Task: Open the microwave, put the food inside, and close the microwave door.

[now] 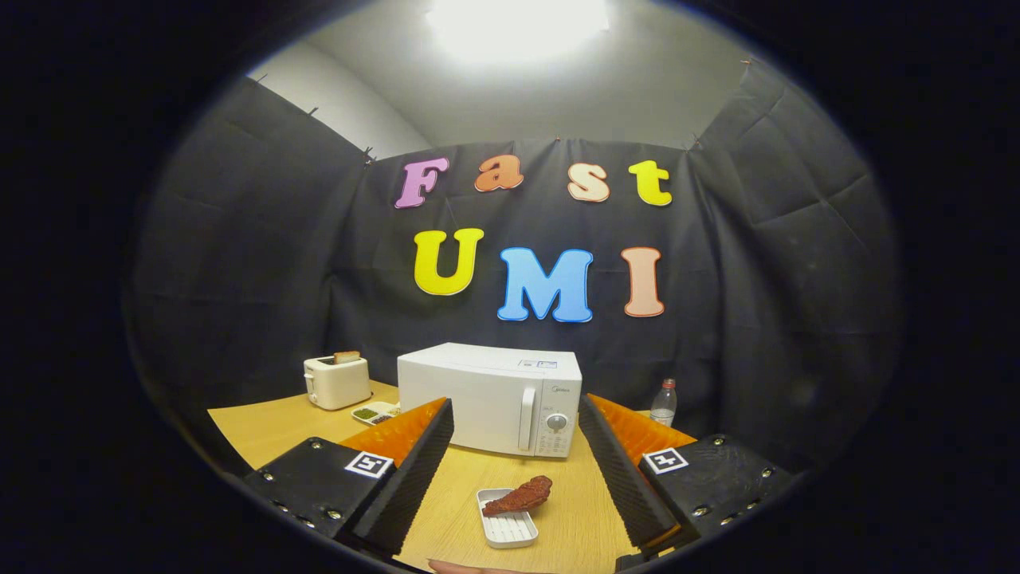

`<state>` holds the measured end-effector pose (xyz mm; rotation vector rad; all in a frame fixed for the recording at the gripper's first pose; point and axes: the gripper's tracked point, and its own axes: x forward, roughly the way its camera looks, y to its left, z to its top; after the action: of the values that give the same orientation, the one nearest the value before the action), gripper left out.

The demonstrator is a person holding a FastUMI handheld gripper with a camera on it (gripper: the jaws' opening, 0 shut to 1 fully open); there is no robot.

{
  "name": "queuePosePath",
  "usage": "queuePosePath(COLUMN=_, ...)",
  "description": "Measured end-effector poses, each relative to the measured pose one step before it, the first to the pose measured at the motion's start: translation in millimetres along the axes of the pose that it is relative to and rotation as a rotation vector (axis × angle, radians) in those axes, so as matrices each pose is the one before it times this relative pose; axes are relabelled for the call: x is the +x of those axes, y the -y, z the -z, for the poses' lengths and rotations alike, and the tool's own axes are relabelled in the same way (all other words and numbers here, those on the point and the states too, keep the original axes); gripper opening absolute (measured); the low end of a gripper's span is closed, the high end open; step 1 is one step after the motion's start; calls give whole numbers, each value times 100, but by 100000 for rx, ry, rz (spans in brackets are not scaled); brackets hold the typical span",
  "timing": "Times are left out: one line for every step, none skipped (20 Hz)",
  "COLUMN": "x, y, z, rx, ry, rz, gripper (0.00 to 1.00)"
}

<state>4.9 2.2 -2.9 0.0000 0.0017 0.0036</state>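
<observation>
While the gripper (516, 470) hangs above the wooden table (263, 430), its two fingers are spread wide apart and grip nothing. Between the fingers, near their tips, sits a small white ribbed tray (508, 528), flat on the table, touching neither finger. Resting on the tray's far end is the food (519, 497), a reddish-brown piece, tilted, with its far tip raised and overhanging the tray rim. A sliver of a fingertip (466, 567) shows at the very near edge of the table, below the tray. Beyond the tray, just ahead of the fingers and framed between them, stands the white microwave (490, 399), door shut, vertical handle (527, 418) toward the right of the door, control panel with a round dial (556, 422) further right. Left of the microwave, behind the left finger, lies a small white dish (374, 413) with something green in it, contents too small to tell. Further left and back stands a cream toaster (337, 381) with a slice of bread (347, 357) sticking up from a slot. Right of the microwave, beyond the right finger, a clear plastic bottle (664, 402) stands upright near the black cloth wall (239, 263).
</observation>
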Motion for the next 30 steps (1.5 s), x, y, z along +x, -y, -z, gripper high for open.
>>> queuePosePath(x=87, y=-53, z=188, rx=-56, ry=-202, rz=-26, gripper=98)
queuePosePath(x=78, y=30, z=33, rx=22, ry=-46, rz=55, gripper=98)
queuePosePath(x=47, y=-57, z=70, rx=78, ry=-89, rz=45, gripper=98)
queuePosePath(x=131, y=-8, z=-23, rx=127, ry=-144, rz=-88, gripper=98)
queuePosePath(x=93, y=-30, z=100, rx=152, ry=-11, rz=-198, gripper=98)
queuePosePath(x=171, y=41, z=-47, rx=278, ry=-18, rz=68, gripper=98)
queuePosePath(x=143, y=59, z=86, rx=350, ry=-43, rz=188, gripper=98)
queuePosePath(x=181, y=13, z=-55, rx=289, ry=261, rz=-62, gripper=98)
queuePosePath(x=226, y=-93, z=-50, rx=247, ry=499, rz=-133, gripper=98)
queuePosePath(x=275, y=49, z=-57, rx=495, ry=489, rz=121, gripper=98)
queuePosePath(x=301, y=69, z=164, rx=654, ry=88, rz=174, gripper=98)
queuePosePath(x=433, y=67, z=144, rx=752, ry=-287, rz=174, gripper=98)
queuePosePath(x=332, y=-41, z=336, rx=316, ry=-459, rz=-184, gripper=98)
queuePosePath(x=470, y=55, z=227, rx=163, ry=-475, rz=-32, gripper=98)
queuePosePath(x=472, y=144, z=191, rx=150, ry=-370, rz=258, gripper=98)
queuePosePath(x=510, y=79, z=67, rx=303, ry=-140, rz=357, gripper=98)
queuePosePath(x=462, y=-60, z=152, rx=344, ry=122, rz=-29, gripper=98)
queuePosePath(x=478, y=-157, z=-31, rx=193, ry=208, rz=-402, gripper=98)
queuePosePath(x=491, y=-70, z=245, rx=-19, ry=-38, rz=-201, gripper=98)
queuePosePath(x=546, y=35, z=72, rx=-88, ry=-99, rz=107, gripper=98)
queuePosePath(x=583, y=-58, z=169, rx=-7, ry=6, rz=124, gripper=98)
queuePosePath(x=580, y=-122, z=51, rx=-165, ry=195, rz=-364, gripper=98)
queuePosePath(x=575, y=-175, z=73, rx=215, ry=278, rz=-119, gripper=98)
queuePosePath(x=617, y=-33, z=124, rx=443, ry=312, rz=-15, gripper=98)
queuePosePath(x=623, y=-75, z=280, rx=550, ry=413, rz=-96, gripper=98)
queuePosePath(x=669, y=-70, z=205, rx=604, ry=90, rz=195, gripper=98)
queuePosePath(x=827, y=-44, z=483, rx=425, ry=-401, rz=201, gripper=98)
queuePosePath(x=655, y=-47, z=524, rx=335, ry=-685, rz=62, gripper=98)
queuePosePath(x=820, y=-99, z=335, rx=194, ry=-497, rz=-57, gripper=98)
queuePosePath(x=705, y=7, z=372, rx=112, ry=-436, rz=652, gripper=98)
